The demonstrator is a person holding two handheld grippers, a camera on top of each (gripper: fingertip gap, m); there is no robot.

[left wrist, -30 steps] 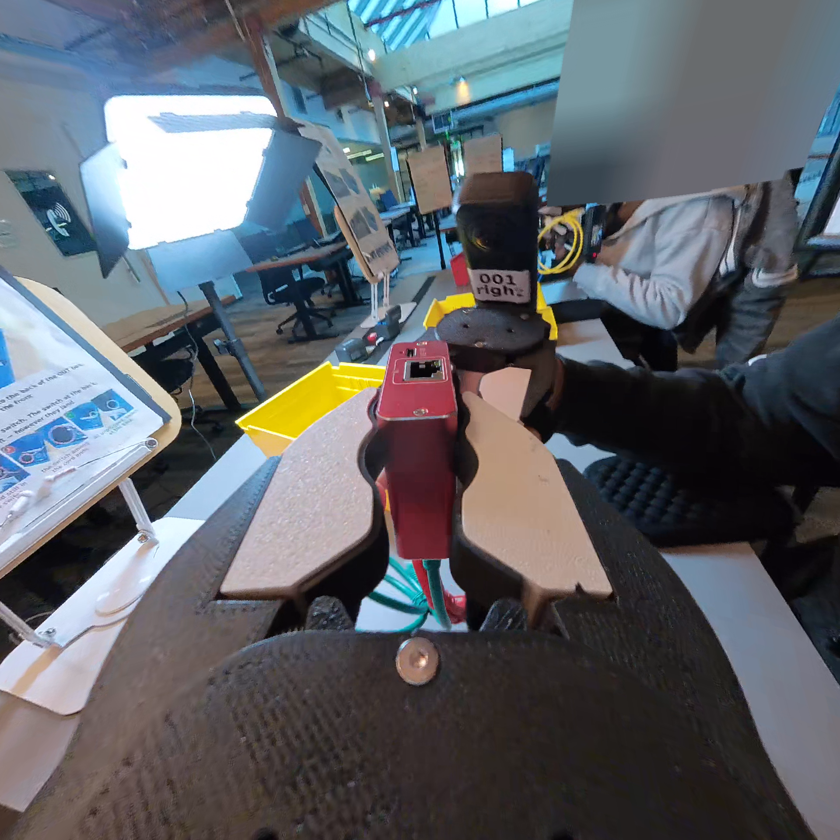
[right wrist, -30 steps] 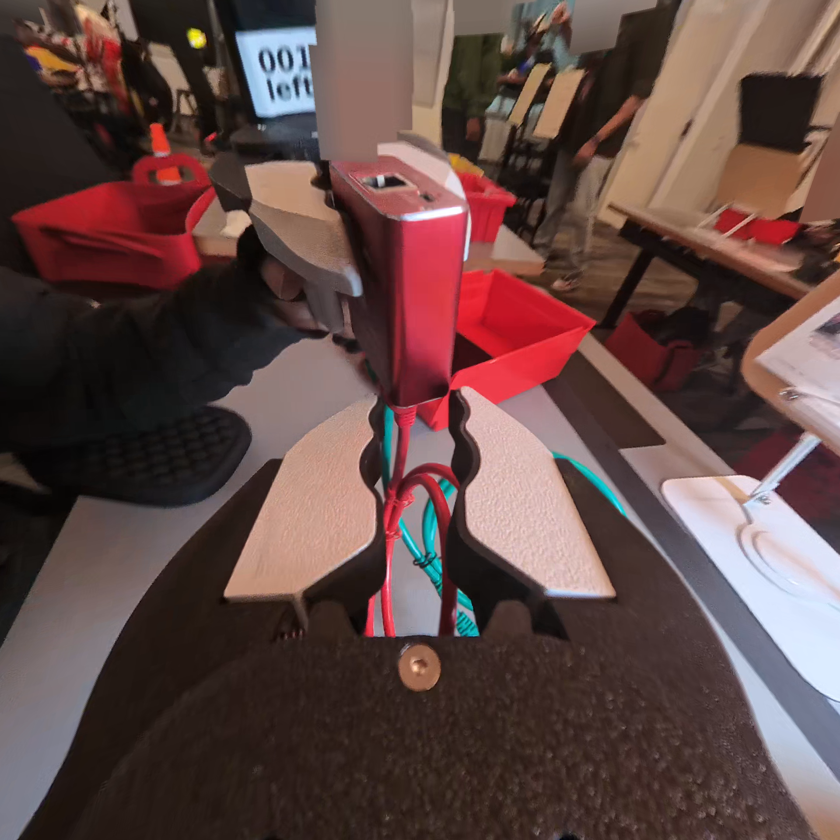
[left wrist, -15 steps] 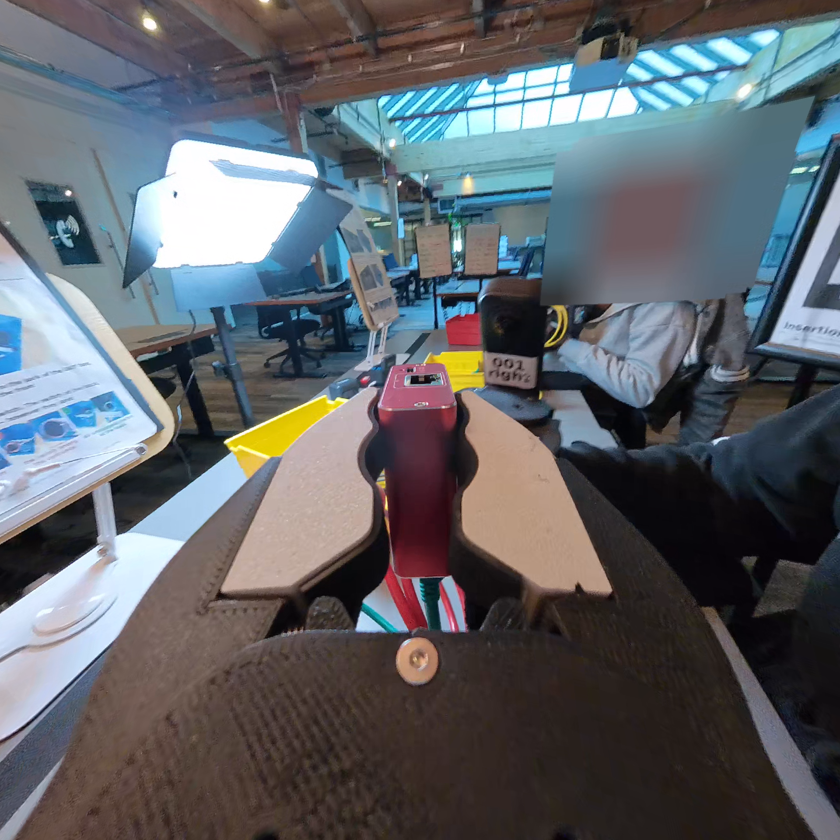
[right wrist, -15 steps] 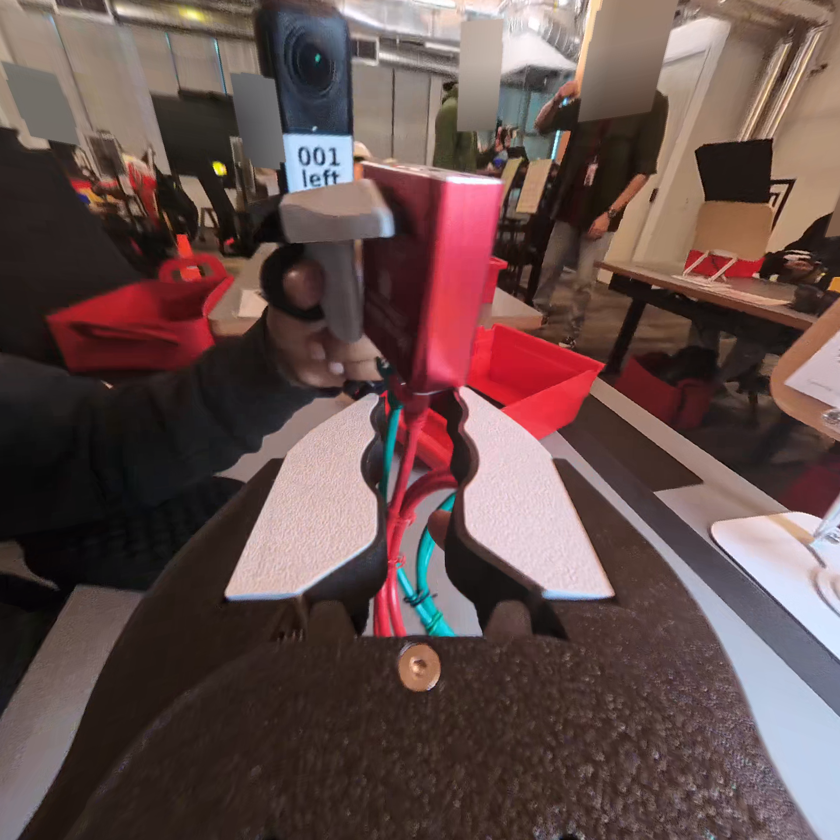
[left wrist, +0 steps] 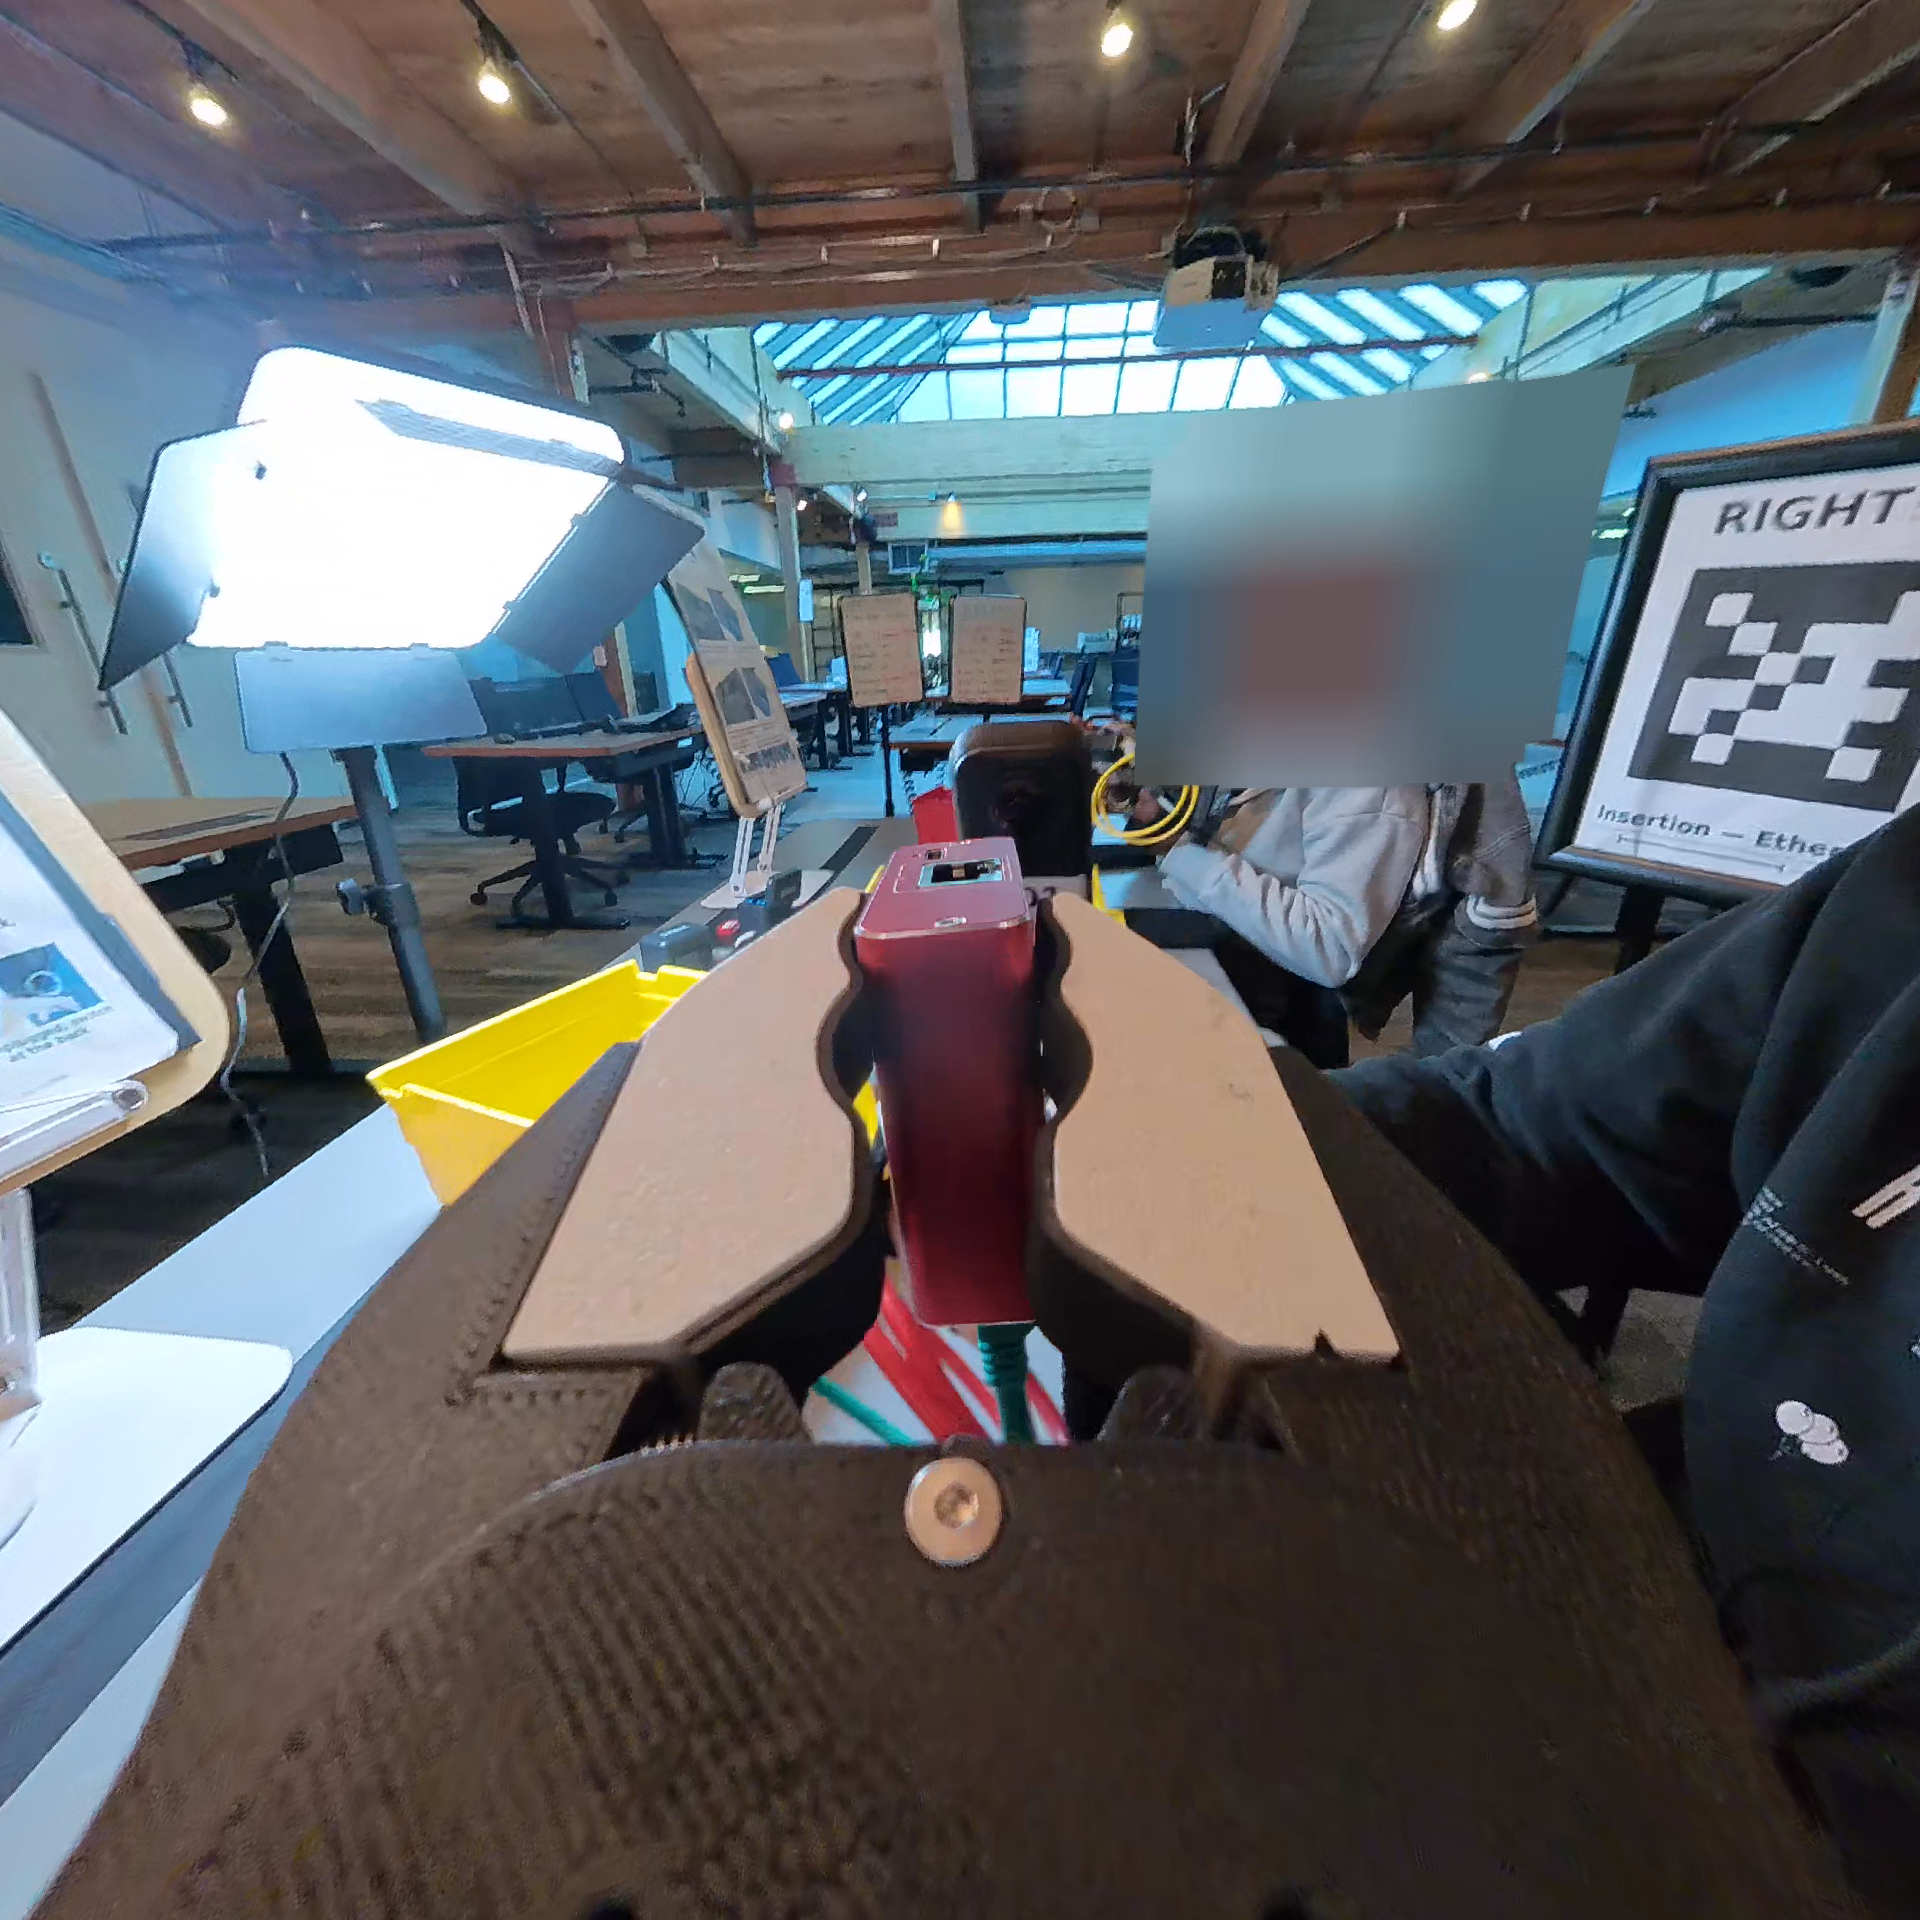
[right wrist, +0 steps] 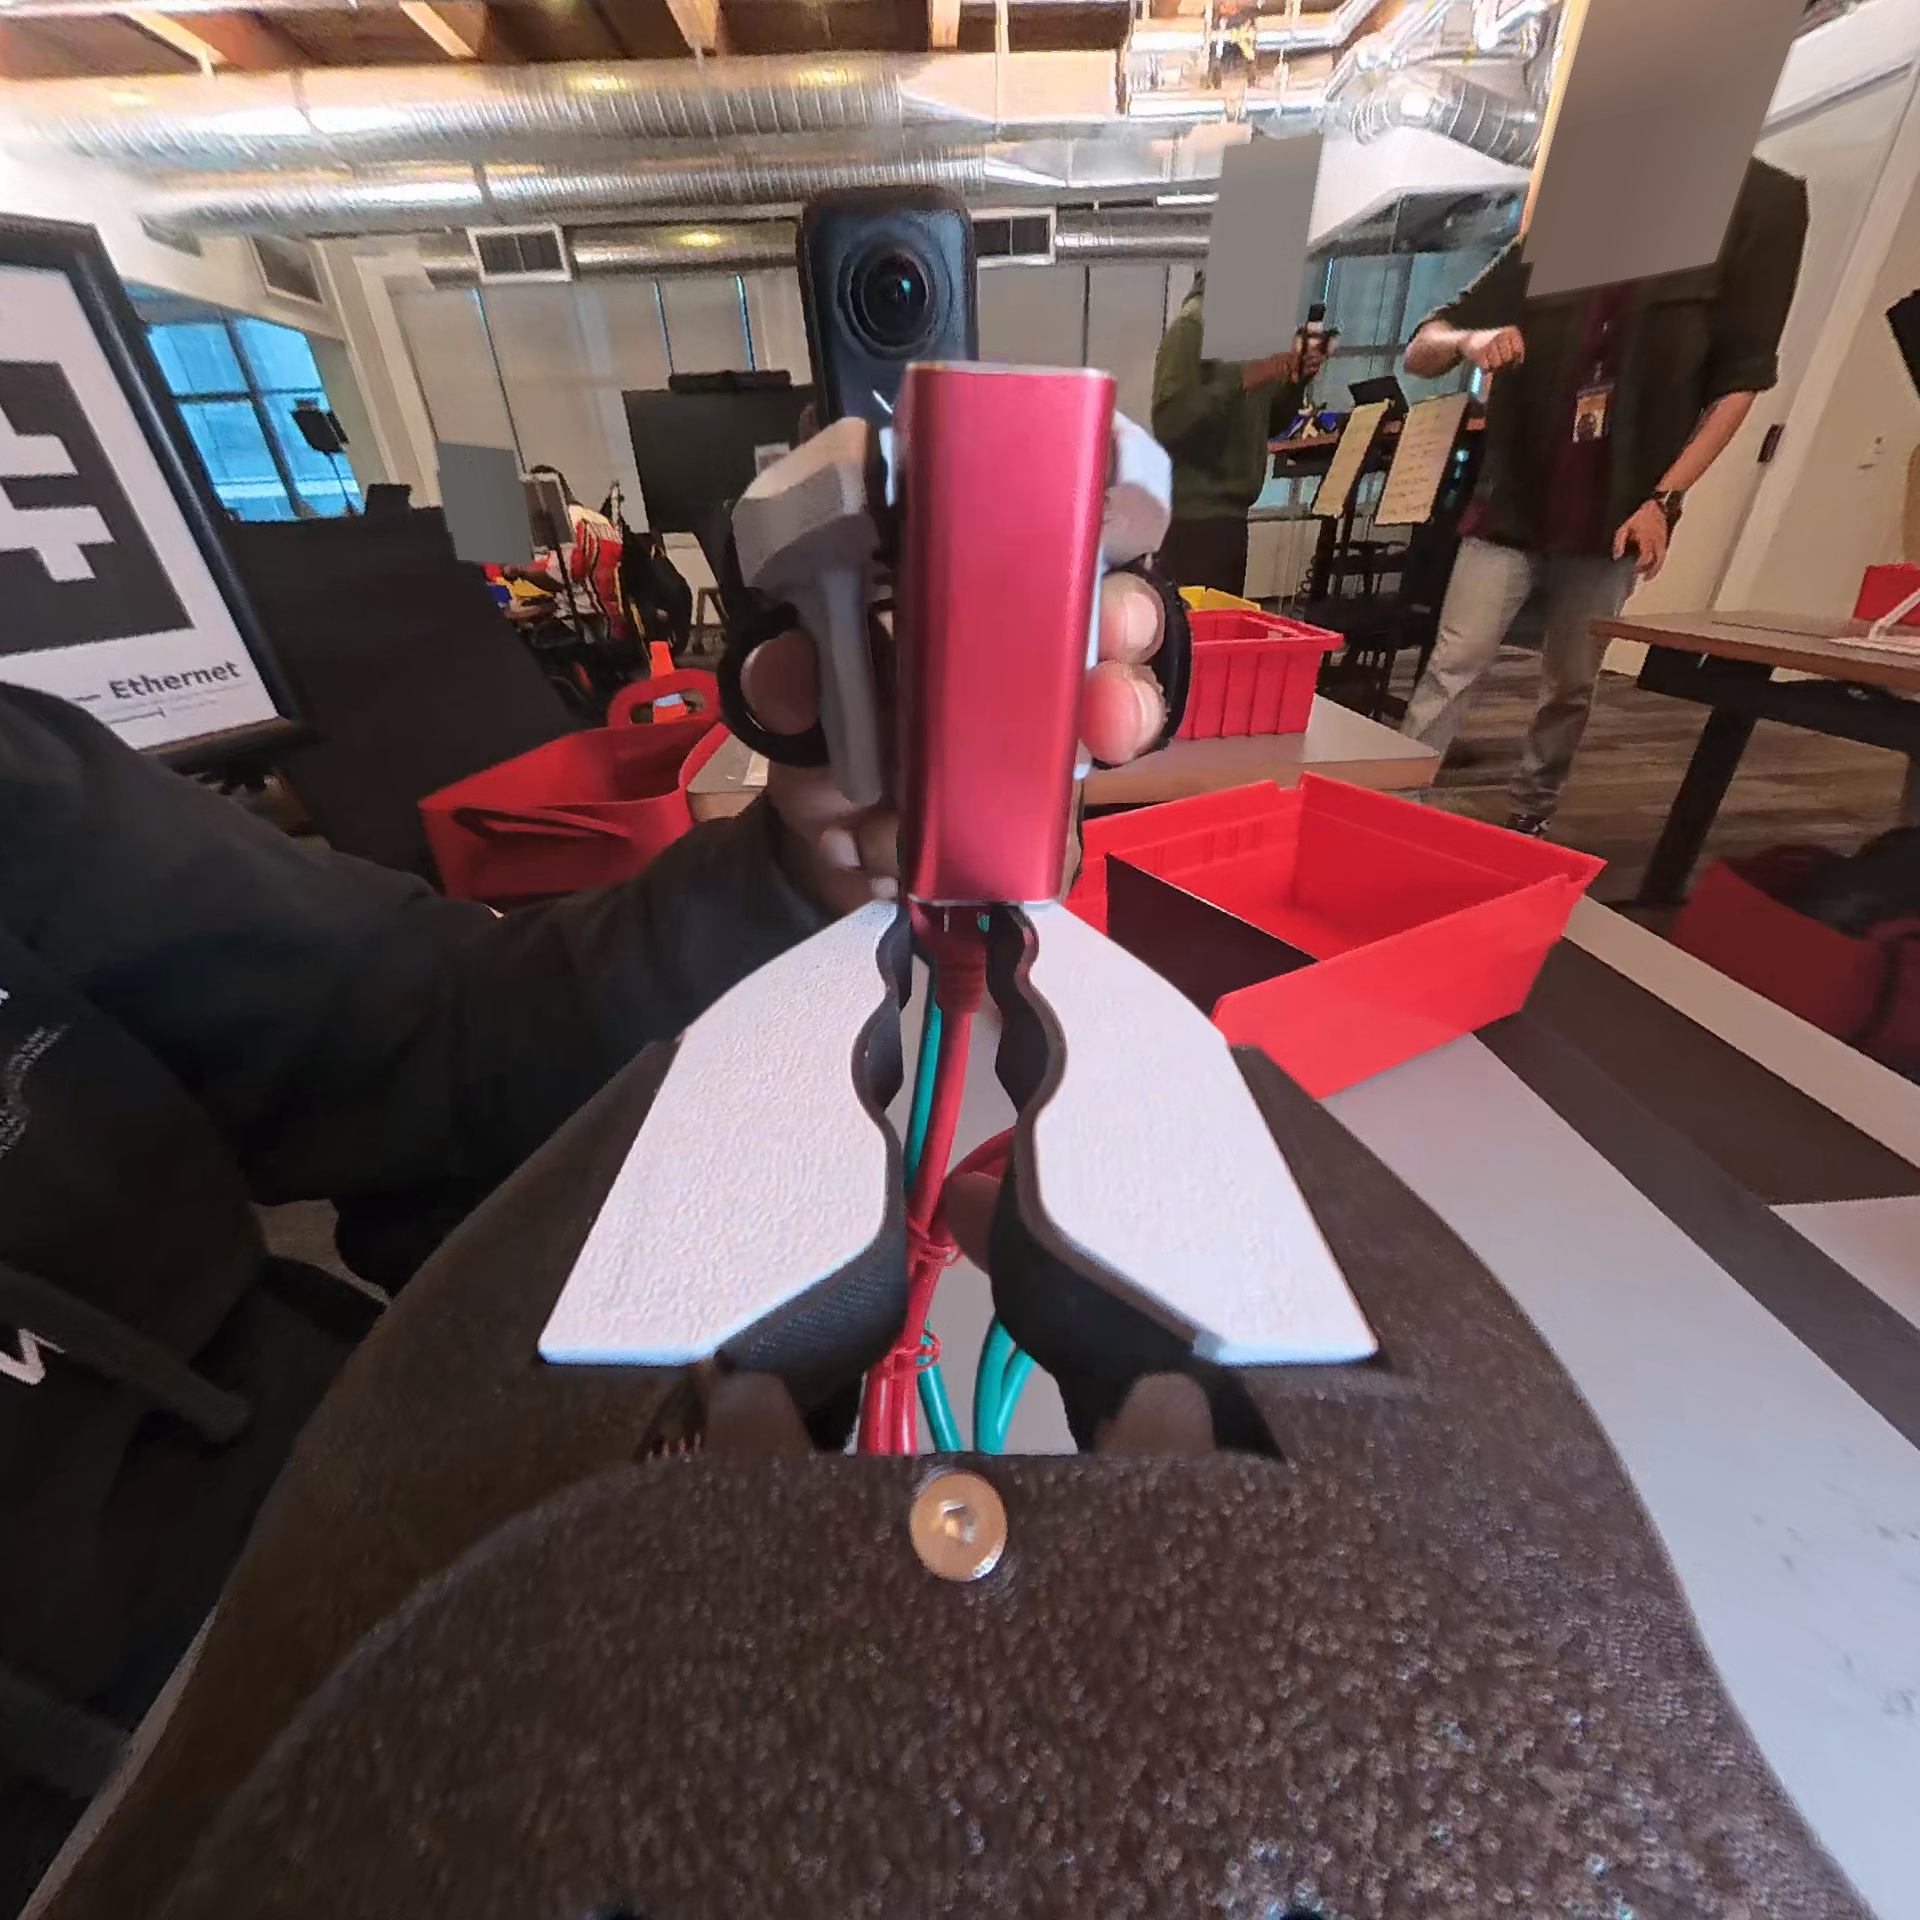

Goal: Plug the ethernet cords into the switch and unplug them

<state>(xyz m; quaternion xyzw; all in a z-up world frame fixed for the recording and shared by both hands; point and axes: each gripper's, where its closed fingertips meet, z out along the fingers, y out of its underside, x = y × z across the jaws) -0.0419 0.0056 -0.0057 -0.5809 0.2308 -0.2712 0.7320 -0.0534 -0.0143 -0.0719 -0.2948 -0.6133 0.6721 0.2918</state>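
My left gripper (left wrist: 951, 925) is shut on the red metal switch (left wrist: 956, 1091) and holds it on end above the table, one port face up. A green ethernet cord (left wrist: 1003, 1361) runs into its lower end, and red cords (left wrist: 925, 1371) hang beside it. In the right wrist view the switch (right wrist: 997, 644) stands just beyond my right gripper (right wrist: 961, 940). The right gripper's fingertips close on the boot of the red ethernet cord (right wrist: 951, 1091), plugged into the switch's underside. A green cord (right wrist: 920, 1081) hangs beside it. The left gripper's grey fingers (right wrist: 821, 530) clamp the switch sides.
A yellow bin (left wrist: 520, 1060) stands on the white table to the left, next to a document stand (left wrist: 62, 997). A red bin (right wrist: 1351, 914) and a red basket (right wrist: 561, 800) sit on the table (right wrist: 1558, 1299). A framed sign (left wrist: 1766, 675) and people are behind.
Both grippers have tilted up, so the views have risen from the table toward the room. The switch has swung from tilted to straight above the right gripper's fingertips.
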